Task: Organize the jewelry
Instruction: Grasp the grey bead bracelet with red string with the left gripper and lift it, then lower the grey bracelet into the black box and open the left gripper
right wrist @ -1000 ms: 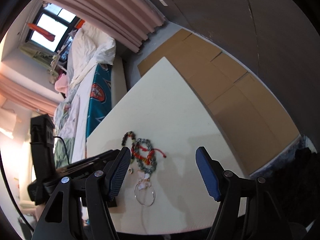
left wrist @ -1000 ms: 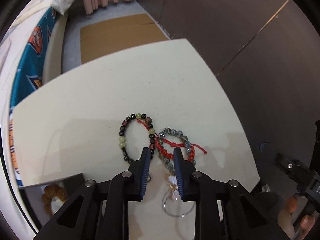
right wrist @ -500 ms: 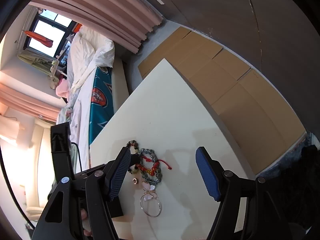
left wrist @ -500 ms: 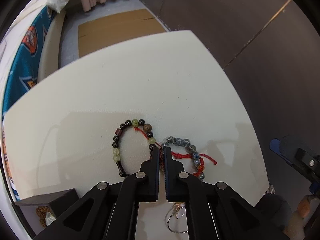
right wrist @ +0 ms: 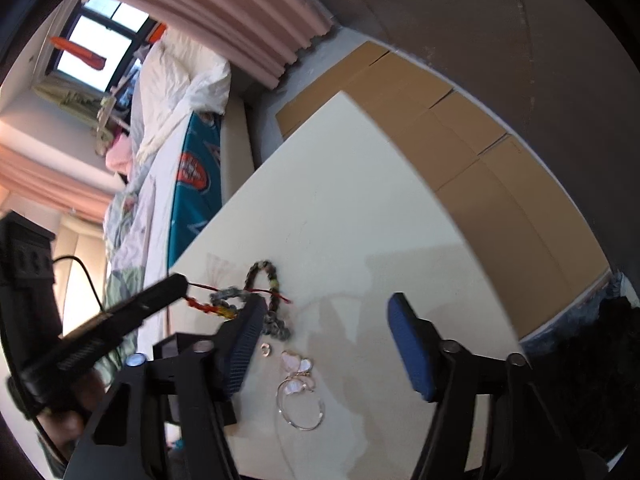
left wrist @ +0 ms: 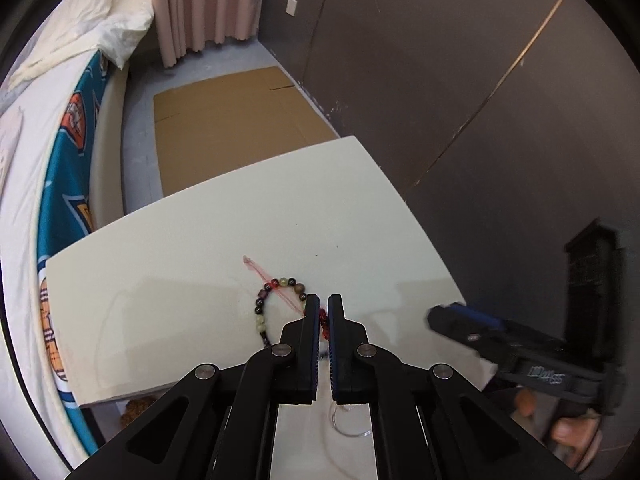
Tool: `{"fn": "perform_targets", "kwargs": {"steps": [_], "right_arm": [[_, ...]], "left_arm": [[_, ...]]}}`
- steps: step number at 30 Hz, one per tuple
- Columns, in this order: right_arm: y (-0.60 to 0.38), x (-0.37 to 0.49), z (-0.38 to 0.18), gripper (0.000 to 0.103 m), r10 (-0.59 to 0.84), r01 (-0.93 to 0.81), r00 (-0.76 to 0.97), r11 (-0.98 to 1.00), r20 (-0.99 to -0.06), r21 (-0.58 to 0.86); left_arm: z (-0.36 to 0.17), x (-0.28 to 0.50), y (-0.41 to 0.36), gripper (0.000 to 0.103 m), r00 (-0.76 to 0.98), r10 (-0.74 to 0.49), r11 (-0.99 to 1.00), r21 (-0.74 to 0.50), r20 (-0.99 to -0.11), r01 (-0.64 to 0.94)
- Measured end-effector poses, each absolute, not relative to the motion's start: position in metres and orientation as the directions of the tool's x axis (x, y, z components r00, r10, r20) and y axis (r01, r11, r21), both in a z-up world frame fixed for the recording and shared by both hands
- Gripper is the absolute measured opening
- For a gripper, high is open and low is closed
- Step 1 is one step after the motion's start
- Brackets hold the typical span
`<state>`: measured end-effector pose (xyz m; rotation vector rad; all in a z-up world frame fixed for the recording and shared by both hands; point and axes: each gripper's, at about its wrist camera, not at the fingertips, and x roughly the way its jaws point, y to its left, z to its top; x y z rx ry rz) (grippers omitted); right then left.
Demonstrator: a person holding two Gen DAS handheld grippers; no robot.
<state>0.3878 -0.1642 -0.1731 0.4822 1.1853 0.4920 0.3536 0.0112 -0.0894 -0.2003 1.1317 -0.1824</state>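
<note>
My left gripper (left wrist: 323, 300) is shut on the red cord bracelet (left wrist: 323, 322) and holds it off the white table (left wrist: 200, 280). In the right wrist view the left gripper (right wrist: 180, 282) comes in from the left, with the red bracelet (right wrist: 204, 306) hanging from its tip. A grey bead bracelet (right wrist: 276, 326) is tangled with it, partly raised. The dark bead bracelet (left wrist: 260, 312) lies flat. My right gripper (right wrist: 326, 344) hovers over the table with its jaws closing and nothing between them. A hoop earring (right wrist: 300, 404) with a pink charm lies below it.
A small ring (right wrist: 265, 349) lies beside the charm. A black box (right wrist: 170, 350) stands at the table's left edge, behind my right gripper's left finger. Flattened cardboard (right wrist: 460, 152) covers the floor beyond the table. A bed (left wrist: 48, 160) runs along its left side.
The left gripper closed on the red cord bracelet and rose, pulling the cord and grey beads up. The right gripper's jaws narrowed and it shifted slightly toward the jewelry.
</note>
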Motion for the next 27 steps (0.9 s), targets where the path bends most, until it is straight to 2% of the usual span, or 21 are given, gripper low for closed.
{"fn": "perform_targets", "kwargs": {"steps": [13, 22, 23, 24, 26, 27], "right_arm": [[-0.102, 0.385, -0.183, 0.058, 0.552, -0.210, 0.223, 0.832, -0.803, 0.513], [-0.055, 0.383, -0.196, 0.049, 0.351, -0.351, 0.231, 0.900, -0.907, 0.259], [-0.049, 0.381, -0.195, 0.047, 0.327, -0.377, 0.241, 0.899, -0.914, 0.222], [-0.045, 0.379, -0.195, 0.038, 0.307, -0.397, 0.251, 0.898, -0.918, 0.192], [-0.042, 0.377, -0.195, 0.010, 0.277, -0.413, 0.267, 0.898, -0.923, 0.150], [-0.044, 0.377, -0.195, 0.010, 0.283, -0.406, 0.265, 0.900, -0.922, 0.159]], "left_arm": [[-0.054, 0.317, 0.066, 0.003, 0.505, -0.155, 0.982, -0.189, -0.849, -0.016], [-0.051, 0.284, 0.110, 0.003, 0.523, -0.117, 0.977, -0.191, -0.845, -0.090], [-0.051, 0.280, 0.114, 0.003, 0.524, -0.115, 0.977, -0.193, -0.844, -0.095], [-0.052, 0.276, 0.117, 0.003, 0.524, -0.115, 0.976, -0.195, -0.844, -0.100], [-0.053, 0.268, 0.122, 0.003, 0.521, -0.121, 0.973, -0.204, -0.845, -0.105], [-0.055, 0.264, 0.124, 0.003, 0.518, -0.127, 0.972, -0.210, -0.846, -0.106]]}}
